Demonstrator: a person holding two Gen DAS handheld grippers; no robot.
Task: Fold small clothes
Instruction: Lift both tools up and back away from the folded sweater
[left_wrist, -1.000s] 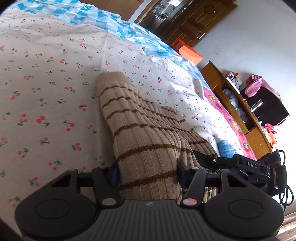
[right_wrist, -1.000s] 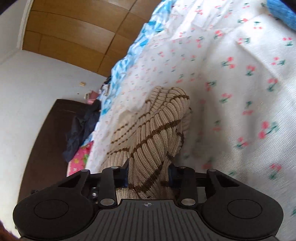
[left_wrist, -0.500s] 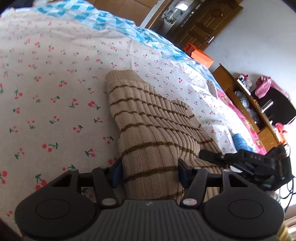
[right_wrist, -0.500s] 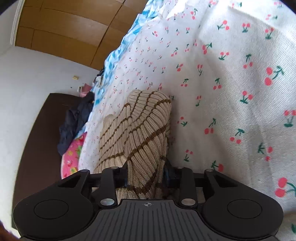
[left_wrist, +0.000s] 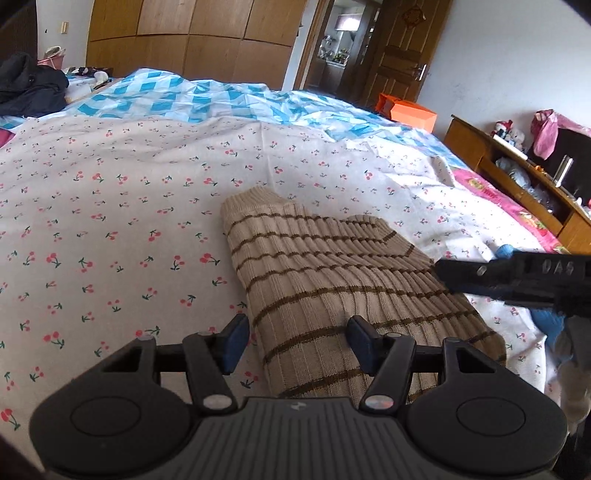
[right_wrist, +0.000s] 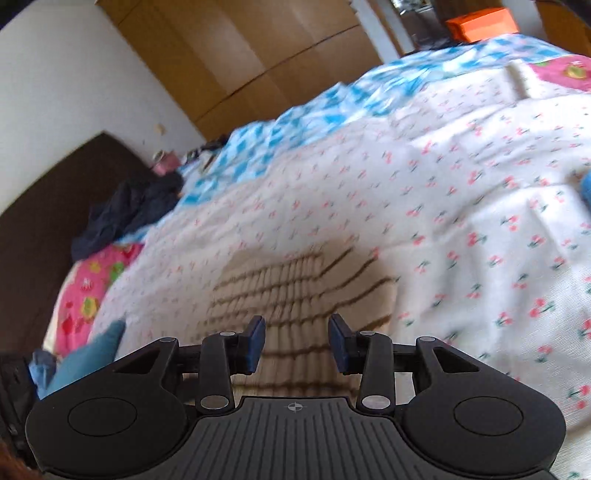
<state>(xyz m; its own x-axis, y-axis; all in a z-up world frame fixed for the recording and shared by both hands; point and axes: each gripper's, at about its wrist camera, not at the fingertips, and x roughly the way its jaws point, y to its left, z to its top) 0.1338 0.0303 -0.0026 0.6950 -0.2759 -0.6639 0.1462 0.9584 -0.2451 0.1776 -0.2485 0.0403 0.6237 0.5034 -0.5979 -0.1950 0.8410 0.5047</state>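
Observation:
A beige ribbed sweater (left_wrist: 325, 273) with thin brown stripes lies folded on the cherry-print sheet (left_wrist: 110, 221). My left gripper (left_wrist: 298, 343) hovers open over its near end, and neither pad touches the knit. In the right wrist view the picture is blurred. The sweater (right_wrist: 295, 284) lies below my right gripper (right_wrist: 297, 345). Its jaws are opening and the pads stand clear of the cloth. A black finger (left_wrist: 480, 275) of the right gripper reaches in from the right edge of the left wrist view, near the sweater's right side.
A blue-and-white checked quilt (left_wrist: 207, 96) covers the far side of the bed. Dark clothing (left_wrist: 29, 88) is heaped by the headboard. An orange box (left_wrist: 410, 110) and a wooden cabinet (left_wrist: 517, 177) stand past the bed's right edge. Something blue (right_wrist: 88, 354) lies low at the left.
The sweater no longer fills the gap between either pair of jaws and now lies flat on the sheet. Both grippers have drawn back and risen, and both views have rolled towards level.

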